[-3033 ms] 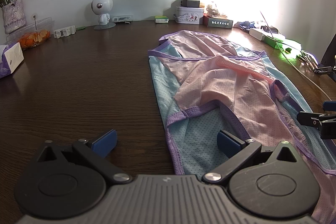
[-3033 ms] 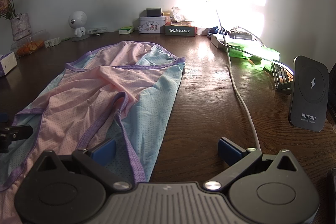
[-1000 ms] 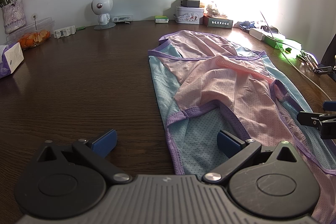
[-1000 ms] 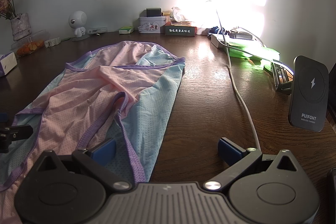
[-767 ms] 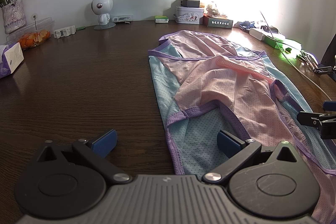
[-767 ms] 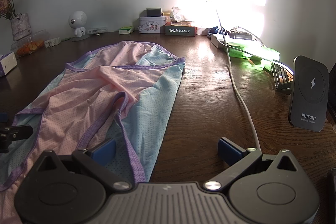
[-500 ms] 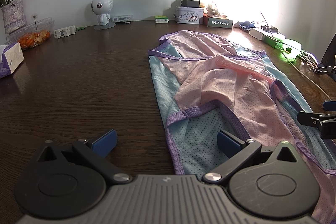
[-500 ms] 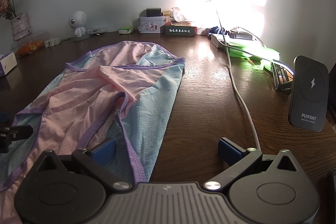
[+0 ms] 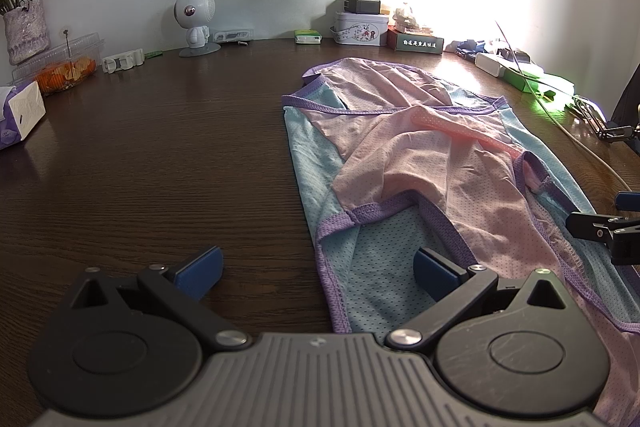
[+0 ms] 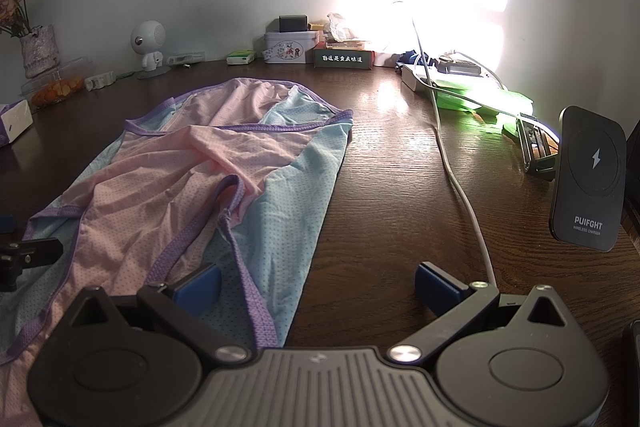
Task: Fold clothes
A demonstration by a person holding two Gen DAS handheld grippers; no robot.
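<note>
A pink and light-blue mesh garment (image 9: 420, 163) with purple trim lies spread lengthwise on the dark wooden table (image 9: 160, 155). My left gripper (image 9: 318, 269) is open at its near left edge, its right pad over the blue cloth and its left pad over bare wood. My right gripper (image 10: 318, 283) is open too, straddling the near right edge of the garment (image 10: 224, 179); its left pad rests above the blue fabric and its right pad is over wood. Each gripper's tip shows at the side of the other's view. Neither holds anything.
Along the back wall stand a white robot figure (image 9: 196, 21), a tin box (image 9: 360, 27), small boxes and a vase (image 9: 26, 27). A tissue box (image 9: 20, 109) sits at the far left. A white cable (image 10: 460, 187), green items (image 10: 492, 103) and a black wireless charger (image 10: 588, 179) occupy the right side.
</note>
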